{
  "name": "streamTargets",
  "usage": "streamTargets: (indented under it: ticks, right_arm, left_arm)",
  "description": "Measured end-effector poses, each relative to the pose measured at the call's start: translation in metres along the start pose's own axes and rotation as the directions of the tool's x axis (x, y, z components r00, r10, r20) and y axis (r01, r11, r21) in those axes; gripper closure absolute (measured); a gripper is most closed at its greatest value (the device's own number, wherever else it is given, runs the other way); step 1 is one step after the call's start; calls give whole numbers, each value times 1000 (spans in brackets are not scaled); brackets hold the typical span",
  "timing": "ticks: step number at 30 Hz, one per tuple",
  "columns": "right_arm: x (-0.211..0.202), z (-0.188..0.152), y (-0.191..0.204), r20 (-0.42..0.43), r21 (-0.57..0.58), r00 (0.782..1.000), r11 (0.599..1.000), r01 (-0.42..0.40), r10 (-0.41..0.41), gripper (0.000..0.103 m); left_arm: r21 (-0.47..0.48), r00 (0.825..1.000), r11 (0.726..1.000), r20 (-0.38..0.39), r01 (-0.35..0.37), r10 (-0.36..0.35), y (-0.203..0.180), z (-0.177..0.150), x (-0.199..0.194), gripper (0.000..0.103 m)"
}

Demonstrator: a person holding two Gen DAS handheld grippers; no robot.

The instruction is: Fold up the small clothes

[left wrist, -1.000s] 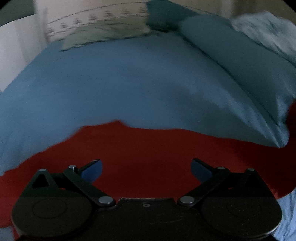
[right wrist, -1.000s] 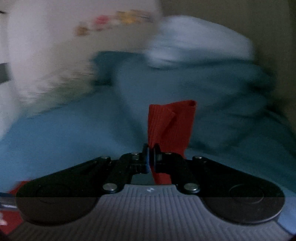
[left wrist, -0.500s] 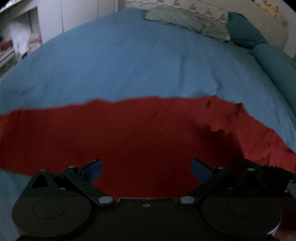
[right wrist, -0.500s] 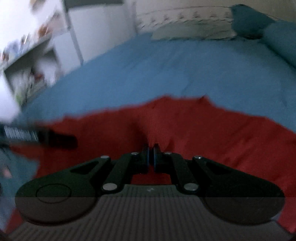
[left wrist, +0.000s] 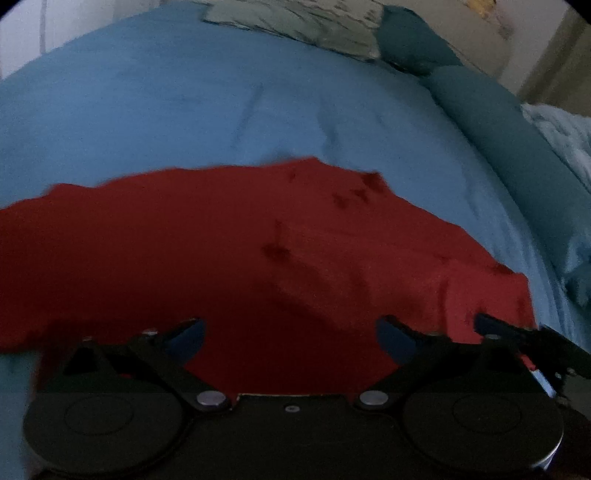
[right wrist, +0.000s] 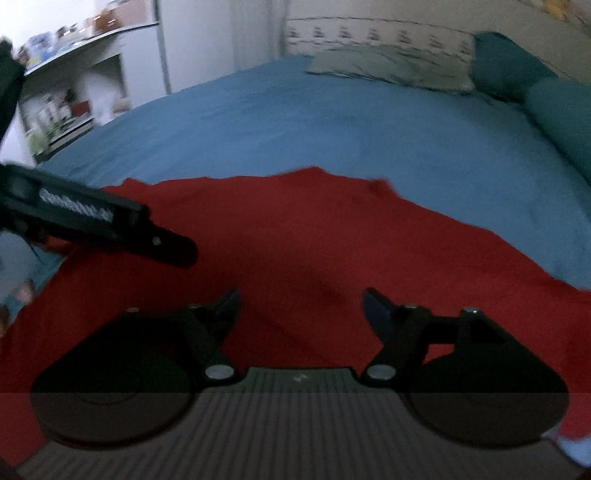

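A red garment (left wrist: 221,240) lies spread on the blue bedcover (left wrist: 184,103); it also shows in the right wrist view (right wrist: 314,236). My left gripper (left wrist: 290,334) is open and empty just above the garment's near part. My right gripper (right wrist: 301,304) is open and empty over the garment. In the right wrist view the left gripper's body (right wrist: 99,221) reaches in from the left. In the left wrist view a finger of the right gripper (left wrist: 517,328) shows at the right edge, by the garment's right corner.
Teal pillows (left wrist: 498,122) and a grey-green patterned pillow (left wrist: 306,22) lie at the head of the bed. A pale blue blanket (left wrist: 565,136) sits at the far right. White shelves with small items (right wrist: 66,99) stand left of the bed.
My right gripper was shut on the red garment, carried it down onto the bed and has now opened and let go. The garment lies spread. My left gripper stayed open.
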State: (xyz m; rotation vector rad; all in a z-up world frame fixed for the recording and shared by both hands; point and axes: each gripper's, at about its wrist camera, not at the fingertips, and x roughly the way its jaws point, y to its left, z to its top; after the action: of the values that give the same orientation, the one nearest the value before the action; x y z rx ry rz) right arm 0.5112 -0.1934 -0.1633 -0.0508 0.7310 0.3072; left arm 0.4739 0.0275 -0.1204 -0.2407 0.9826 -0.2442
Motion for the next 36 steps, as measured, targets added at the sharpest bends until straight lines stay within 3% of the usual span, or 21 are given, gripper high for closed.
streamTargets:
  ticks: [3, 8, 10, 11, 12, 16, 18, 19, 22, 23, 27, 30, 34, 36]
  right_arm:
    - [-24, -15, -24, 1, 97, 1000, 995, 22, -22, 3]
    - [-45, -46, -42, -16, 177, 993, 977, 116, -115, 3]
    - [-50, -58, -47, -19, 193, 982, 963, 187, -187, 4]
    - [-51, -63, -46, -23, 193, 972, 953, 232, -232, 4]
    - [-52, -68, -48, -31, 193, 952, 932, 306, -305, 4]
    - [-47, -77, -60, -94, 182, 861, 841, 509, -500, 3]
    - [-41, -80, -69, -118, 165, 830, 814, 557, -544, 3]
    - [-38, -80, -72, -119, 161, 825, 810, 565, -552, 3]
    - [-28, -74, -81, -109, 139, 824, 812, 567, -557, 3]
    - [-22, -71, -83, -108, 127, 822, 812, 570, -560, 3]
    - [-13, -61, -94, -93, 76, 820, 817, 572, -565, 5]
    - [-17, -60, -106, -106, 66, 792, 791, 609, -601, 4]
    - [-31, -69, -126, -135, 70, 837, 838, 542, -530, 3]
    - [-36, -69, -126, -141, 21, 851, 858, 513, -506, 3]
  left_arm:
    - [-15, 999, 1000, -36, 22, -22, -13, -3, 18, 41]
    - [-26, 999, 999, 30, -37, 38, -26, 1, 29, 45]
    - [-17, 996, 997, 51, -73, 74, -31, 8, 41, 69]
    - [-16, 995, 996, 57, -87, 88, -32, 11, 41, 92]
    - [-21, 994, 996, 62, -91, 92, -32, 15, 41, 99]
    - [-19, 979, 995, 182, -94, 96, -35, 36, 17, 99]
    - [-9, 956, 989, 256, -147, 145, -32, 42, -8, 99]
    - [-11, 943, 984, 285, -176, 172, -28, 45, -18, 99]
    - [-27, 900, 962, 346, -273, 265, -8, 44, -39, 99]
    - [-32, 895, 957, 347, -288, 281, 0, 41, -42, 99]
    - [-47, 907, 953, 295, -299, 299, 26, 29, -31, 99]
    - [-56, 908, 952, 287, -302, 305, 36, 21, -23, 99]
    - [-58, 918, 947, 232, -316, 321, 48, 5, -14, 98]
    - [-59, 921, 941, 193, -334, 339, 54, 0, -11, 90]
